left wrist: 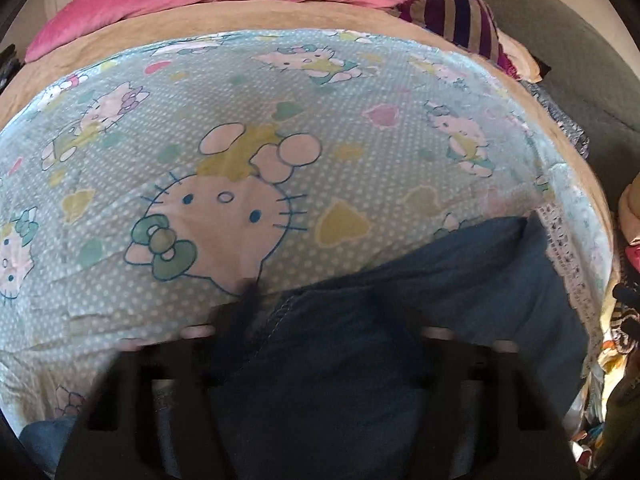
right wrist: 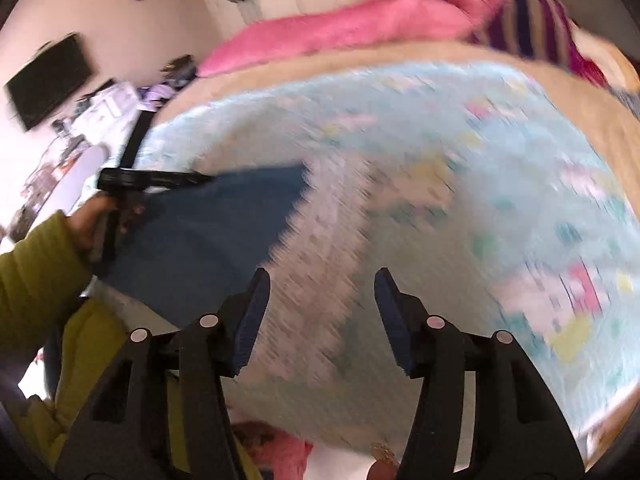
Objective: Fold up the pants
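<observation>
Pinching the blue pants [right wrist: 208, 220], the left claw [right wrist: 200, 178]; right claw [right wrist: 320, 312] spread above blanket [right wrist: 460, 200].

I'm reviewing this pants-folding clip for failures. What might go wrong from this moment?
1. Only the left gripper appears to hold the blue denim pants; the right gripper is open and clear of them, so the free side may sag or bunch.
2. In the left wrist view, denim covers the fingers, so grip depth is unclear and it may slip.
3. The light blue cartoon-cat blanket is soft, so it could get pinched too.
</observation>
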`<state>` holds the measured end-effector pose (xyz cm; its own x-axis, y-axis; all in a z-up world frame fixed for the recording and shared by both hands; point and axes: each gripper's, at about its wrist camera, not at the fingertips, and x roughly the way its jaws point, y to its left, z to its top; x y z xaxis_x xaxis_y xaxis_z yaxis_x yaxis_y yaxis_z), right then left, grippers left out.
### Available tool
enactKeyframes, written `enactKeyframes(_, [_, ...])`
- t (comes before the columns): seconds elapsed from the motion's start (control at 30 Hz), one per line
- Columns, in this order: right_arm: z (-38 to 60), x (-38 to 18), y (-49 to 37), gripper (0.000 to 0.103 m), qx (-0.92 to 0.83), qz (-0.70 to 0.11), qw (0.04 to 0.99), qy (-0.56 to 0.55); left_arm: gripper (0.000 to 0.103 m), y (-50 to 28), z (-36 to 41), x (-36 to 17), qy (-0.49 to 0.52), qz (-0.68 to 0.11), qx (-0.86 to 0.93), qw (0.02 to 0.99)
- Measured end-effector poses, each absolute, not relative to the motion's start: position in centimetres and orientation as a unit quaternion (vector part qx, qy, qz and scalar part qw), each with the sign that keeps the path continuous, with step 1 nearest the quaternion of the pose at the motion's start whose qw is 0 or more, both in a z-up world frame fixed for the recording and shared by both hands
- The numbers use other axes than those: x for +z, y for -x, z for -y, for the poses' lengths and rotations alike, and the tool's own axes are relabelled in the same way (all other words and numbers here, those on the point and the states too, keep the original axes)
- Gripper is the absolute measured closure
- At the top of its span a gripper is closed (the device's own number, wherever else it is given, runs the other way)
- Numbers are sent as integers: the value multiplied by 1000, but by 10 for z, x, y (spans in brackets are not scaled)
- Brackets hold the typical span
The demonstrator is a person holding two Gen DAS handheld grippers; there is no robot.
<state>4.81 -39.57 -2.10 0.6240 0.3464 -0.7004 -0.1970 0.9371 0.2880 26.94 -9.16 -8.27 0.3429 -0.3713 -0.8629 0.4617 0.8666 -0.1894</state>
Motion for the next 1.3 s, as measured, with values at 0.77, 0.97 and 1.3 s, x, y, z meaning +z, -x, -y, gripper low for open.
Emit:
enactKeyframes(0.77, [393, -18, -123, 42, 162, -408, 892, -108, 93, -263, 59, -49, 9, -433, -241, 869])
enactKeyframes(0.97, [412, -46, -198, 53, 187, -445, 872, -76, 93, -239, 74, -38, 6, -432, -271, 860])
enactKeyframes(1.3, [412, -65, -190, 91, 176, -431, 879, -104, 93, -242, 73, -81, 1, -473, -237, 848])
